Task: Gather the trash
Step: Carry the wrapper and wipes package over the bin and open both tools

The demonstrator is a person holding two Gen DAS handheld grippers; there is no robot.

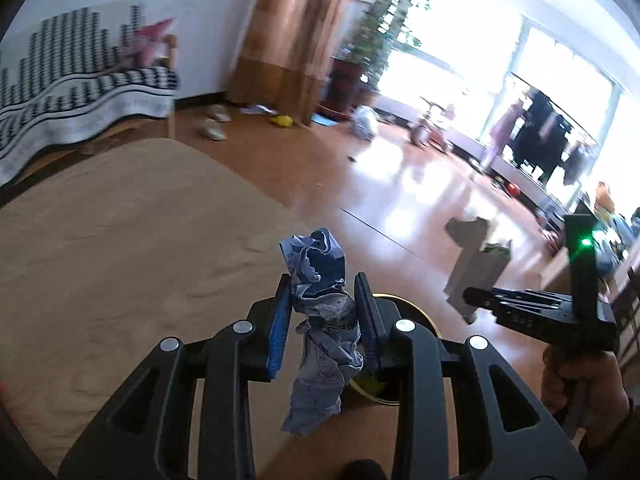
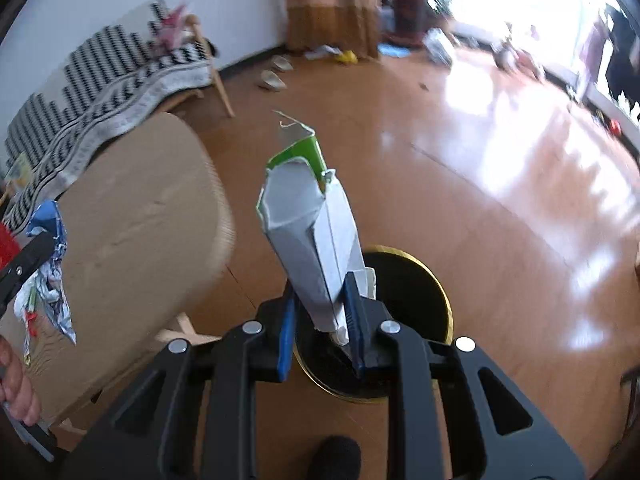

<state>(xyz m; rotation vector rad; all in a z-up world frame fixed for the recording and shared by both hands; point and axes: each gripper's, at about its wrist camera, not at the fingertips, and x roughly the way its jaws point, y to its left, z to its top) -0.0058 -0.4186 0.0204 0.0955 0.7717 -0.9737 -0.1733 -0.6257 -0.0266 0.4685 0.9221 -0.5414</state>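
Observation:
My left gripper [image 1: 323,284] is shut on a crumpled blue and white wrapper [image 1: 320,320], which sticks up past the blue pads and hangs down below them. In the right wrist view that wrapper [image 2: 48,284] dangles at the left edge. My right gripper [image 2: 320,292] is shut on a flattened grey carton with a green torn top [image 2: 308,224]; the left wrist view shows the carton [image 1: 476,264] held out to the right. A round black bin with a gold rim [image 2: 442,300] stands on the floor right under the right gripper, and part of its rim [image 1: 404,301] shows behind the left fingers.
A round tan table [image 2: 132,232] lies to the left, beside a chair draped in a black and white blanket [image 2: 120,92]. Glossy wooden floor [image 2: 500,200] stretches toward bright windows. Shoes [image 2: 274,78], scattered items, a potted plant [image 1: 372,40] and a tricycle [image 1: 430,128] sit far back.

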